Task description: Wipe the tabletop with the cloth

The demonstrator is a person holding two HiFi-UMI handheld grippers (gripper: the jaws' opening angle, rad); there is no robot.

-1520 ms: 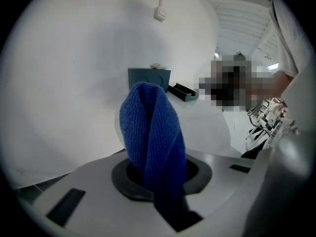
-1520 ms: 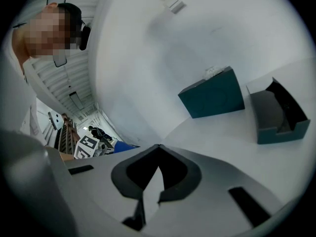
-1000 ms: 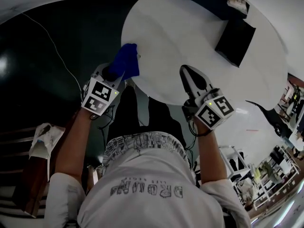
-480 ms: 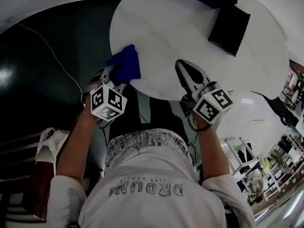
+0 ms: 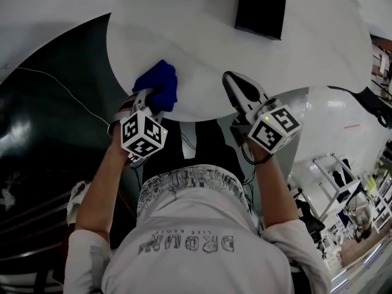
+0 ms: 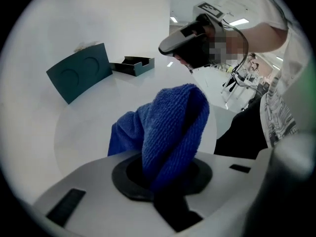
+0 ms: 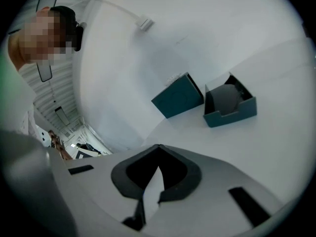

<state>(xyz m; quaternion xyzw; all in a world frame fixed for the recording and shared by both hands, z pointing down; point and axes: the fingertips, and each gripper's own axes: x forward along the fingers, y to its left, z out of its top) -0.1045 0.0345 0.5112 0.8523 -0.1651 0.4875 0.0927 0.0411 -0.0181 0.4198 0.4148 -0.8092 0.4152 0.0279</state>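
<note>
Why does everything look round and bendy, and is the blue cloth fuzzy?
Head view: a wide lens curves the white table like a bowl, and the floor beside it is dark. Left gripper view: black corners, but the blue cloth is sharp enough to show its ribs. Right gripper view: black corners again, the table bright and washed out, the open teal box clear.

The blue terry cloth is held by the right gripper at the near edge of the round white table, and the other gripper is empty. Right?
Not quite: the left gripper view shows the blue terry cloth clamped in the jaws of the left gripper, not the right. It is at the near edge of the round white table, and the right gripper is the empty one.
</note>
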